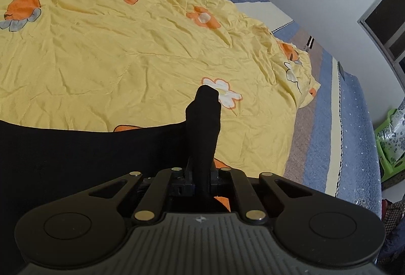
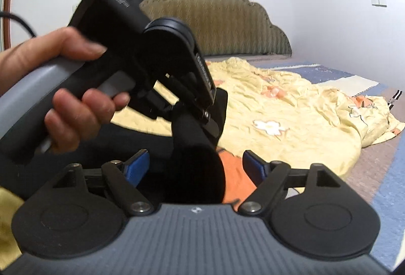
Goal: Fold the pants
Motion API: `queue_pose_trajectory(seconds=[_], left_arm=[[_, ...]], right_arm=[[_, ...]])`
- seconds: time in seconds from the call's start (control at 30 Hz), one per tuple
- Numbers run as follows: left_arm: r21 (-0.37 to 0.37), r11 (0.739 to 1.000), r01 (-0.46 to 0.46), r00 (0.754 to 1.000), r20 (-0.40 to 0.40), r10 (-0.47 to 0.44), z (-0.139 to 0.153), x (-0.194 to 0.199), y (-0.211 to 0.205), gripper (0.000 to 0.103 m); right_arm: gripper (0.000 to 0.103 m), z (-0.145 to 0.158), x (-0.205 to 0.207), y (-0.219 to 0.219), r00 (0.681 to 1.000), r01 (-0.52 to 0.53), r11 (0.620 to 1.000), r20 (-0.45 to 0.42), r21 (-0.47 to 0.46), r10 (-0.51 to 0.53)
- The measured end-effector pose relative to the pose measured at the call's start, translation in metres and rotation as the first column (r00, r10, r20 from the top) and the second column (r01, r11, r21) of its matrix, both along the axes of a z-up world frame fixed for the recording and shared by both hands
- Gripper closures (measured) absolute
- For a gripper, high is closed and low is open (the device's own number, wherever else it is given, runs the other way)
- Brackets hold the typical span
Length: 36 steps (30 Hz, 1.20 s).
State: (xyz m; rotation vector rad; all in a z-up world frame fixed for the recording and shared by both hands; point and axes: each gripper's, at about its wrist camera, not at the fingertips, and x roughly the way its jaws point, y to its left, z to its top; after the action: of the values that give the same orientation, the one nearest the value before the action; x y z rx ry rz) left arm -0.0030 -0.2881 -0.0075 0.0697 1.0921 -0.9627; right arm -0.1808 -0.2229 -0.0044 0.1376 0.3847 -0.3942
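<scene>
The black pants (image 1: 76, 156) lie across the near part of a yellow quilt (image 1: 126, 47) on the bed. My left gripper (image 1: 201, 173) is shut on a bunched fold of the pants, which sticks up between its jaws. In the right wrist view the left gripper (image 2: 210, 120) shows held in a hand, pinching the black cloth (image 2: 197, 163). My right gripper (image 2: 195, 168) is open, its blue pads (image 2: 138, 168) on either side of that raised fold, not touching it.
The yellow quilt has orange carrot and flower prints and lies on a blue and beige bedspread (image 1: 354, 135). A padded headboard (image 2: 215, 22) stands at the far end. White walls and a dark window (image 1: 387, 12) are to the right. A green crate (image 1: 389, 141) sits beside the bed.
</scene>
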Motion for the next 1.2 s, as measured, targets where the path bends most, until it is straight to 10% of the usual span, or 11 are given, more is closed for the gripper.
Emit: queue_pose_trajectory(seconds=[0.17,0.27,0.43,0.5,0.6,0.8,0.87,0.93,1.2], left_arm=[[0.016,1.000,0.022,1.000,0.003,-0.022,-0.001,0.000,-0.003,0.095],[0.033,0.999,0.035,0.999,-0.018,-0.034,-0.004,0.002,-0.006,0.086],[0.029,0.999,0.032,0.999,-0.025,-0.032,-0.004,0.001,0.001,0.035],[0.031,0.999,0.018,0.997,0.073,-0.020,0.003,-0.004,0.004,0.039],[0.072,0.996,0.052,0.989,0.135,-0.061,0.006,-0.007,0.001,0.085],[0.012,0.999,0.043,0.997,0.069,-0.044,0.001,-0.002,0.010,0.097],[-0.002,0.999,0.039,0.996,0.074,-0.039,0.002,-0.001,0.015,0.097],[-0.016,1.000,0.026,0.997,0.071,-0.025,0.005,0.002,0.020,0.098],[-0.079,0.996,-0.028,0.997,0.064,0.033,0.024,0.012,0.056,0.097]], right_arm=[[0.079,-0.015,0.014,-0.017,1.000,0.010,0.997,-0.016,0.073,-0.009],[0.083,-0.018,0.033,-0.023,0.998,0.009,1.000,-0.056,-0.027,-0.010],[0.084,-0.023,0.044,0.001,0.989,-0.046,0.963,-0.147,-0.265,0.007],[0.084,-0.027,0.049,0.009,0.984,-0.077,0.943,-0.176,-0.323,0.021],[0.084,-0.029,0.053,0.012,0.982,-0.096,0.937,-0.188,-0.335,0.033],[0.070,-0.028,0.051,-0.001,0.985,-0.073,0.951,-0.171,-0.301,0.022],[0.037,-0.027,0.047,-0.006,0.989,-0.062,0.955,-0.145,-0.289,0.020],[0.025,-0.025,0.039,-0.007,0.993,-0.044,0.951,-0.121,-0.306,0.008],[0.016,-0.033,0.040,-0.024,0.992,-0.051,0.950,-0.126,-0.309,0.013]])
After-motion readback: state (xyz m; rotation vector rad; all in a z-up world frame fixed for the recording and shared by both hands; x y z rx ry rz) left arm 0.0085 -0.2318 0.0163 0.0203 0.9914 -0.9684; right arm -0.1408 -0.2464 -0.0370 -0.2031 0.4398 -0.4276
